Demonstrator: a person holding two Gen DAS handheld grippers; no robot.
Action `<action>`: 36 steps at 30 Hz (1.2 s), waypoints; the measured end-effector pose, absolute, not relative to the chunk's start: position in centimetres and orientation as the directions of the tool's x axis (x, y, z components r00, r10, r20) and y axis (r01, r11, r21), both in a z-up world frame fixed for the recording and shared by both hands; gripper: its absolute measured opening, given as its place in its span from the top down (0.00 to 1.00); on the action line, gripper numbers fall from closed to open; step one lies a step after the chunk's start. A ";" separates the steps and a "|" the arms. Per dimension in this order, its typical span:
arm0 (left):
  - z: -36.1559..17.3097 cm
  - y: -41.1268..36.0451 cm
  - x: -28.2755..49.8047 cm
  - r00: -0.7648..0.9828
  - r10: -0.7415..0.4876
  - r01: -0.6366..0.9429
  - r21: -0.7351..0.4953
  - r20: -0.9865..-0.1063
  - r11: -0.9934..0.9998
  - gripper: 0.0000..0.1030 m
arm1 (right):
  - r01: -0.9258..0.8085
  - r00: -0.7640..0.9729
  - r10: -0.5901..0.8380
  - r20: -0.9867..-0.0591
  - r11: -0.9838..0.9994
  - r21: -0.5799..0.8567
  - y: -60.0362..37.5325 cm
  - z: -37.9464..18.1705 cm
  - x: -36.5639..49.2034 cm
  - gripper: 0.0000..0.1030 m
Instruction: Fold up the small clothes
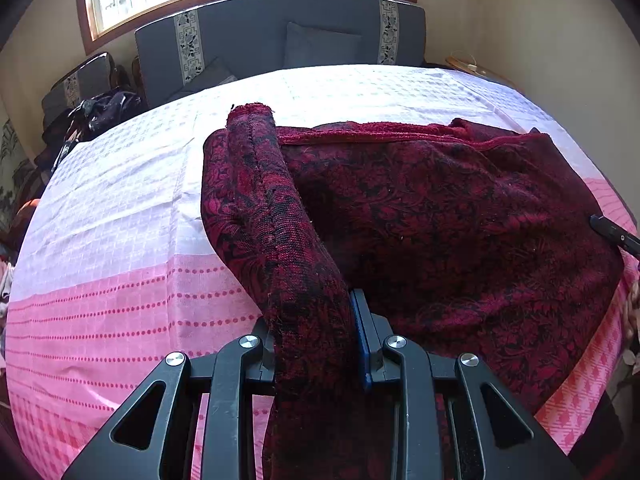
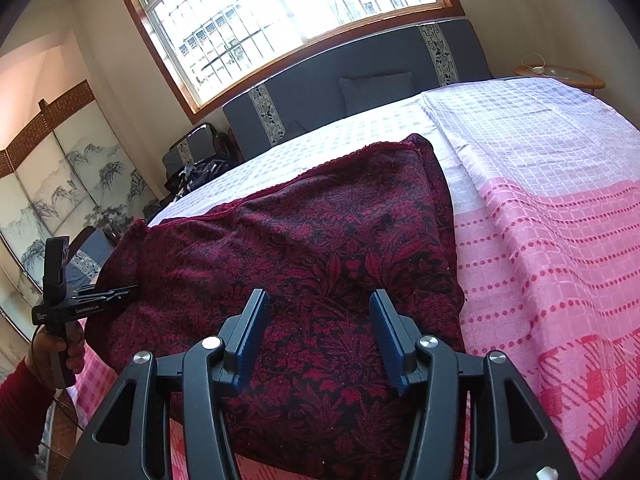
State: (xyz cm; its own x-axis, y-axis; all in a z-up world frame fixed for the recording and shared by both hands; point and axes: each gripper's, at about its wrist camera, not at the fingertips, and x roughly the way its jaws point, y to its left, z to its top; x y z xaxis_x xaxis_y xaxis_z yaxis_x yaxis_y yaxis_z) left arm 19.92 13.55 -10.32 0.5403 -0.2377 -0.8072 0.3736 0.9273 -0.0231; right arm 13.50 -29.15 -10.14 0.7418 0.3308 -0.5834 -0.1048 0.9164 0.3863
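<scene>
A dark red garment (image 1: 460,216) with a black floral pattern lies spread on the pink-and-white checked cloth (image 1: 112,208). My left gripper (image 1: 314,320) is shut on a long folded strip of it, a sleeve or side edge (image 1: 260,184), lifted and running away from the camera. In the right wrist view the garment (image 2: 320,232) fills the middle. My right gripper (image 2: 318,300) hovers over its near part, open, with the blue pads (image 2: 390,340) well apart. The left gripper (image 2: 130,291) shows at the garment's left edge, held by a hand (image 2: 52,348) in a red sleeve.
A grey cushioned bench (image 1: 280,36) stands under the window beyond the far edge. Dark bags (image 1: 100,112) are piled at the far left. A painted folding screen (image 2: 60,184) lines the left wall. A small round wooden table (image 2: 560,74) sits at the far right.
</scene>
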 end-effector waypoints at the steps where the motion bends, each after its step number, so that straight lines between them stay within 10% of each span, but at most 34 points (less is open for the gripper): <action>1: -10.3 13.5 20.0 0.539 -0.237 0.373 -0.023 -0.808 0.927 0.73 | -0.105 0.743 0.331 -0.582 0.916 0.386 -29.1 -10.1 13.5 0.51; 29: -5.4 15.7 21.9 0.435 -0.384 0.326 -0.255 -0.814 0.910 0.81 | -0.147 0.761 0.401 -0.510 0.872 0.466 -29.1 -6.9 12.9 0.47; 36: -4.5 16.0 22.0 0.424 -0.429 0.279 -0.336 -0.797 0.900 0.82 | -0.322 0.590 0.558 -0.583 0.825 0.464 -21.0 -5.1 20.1 0.91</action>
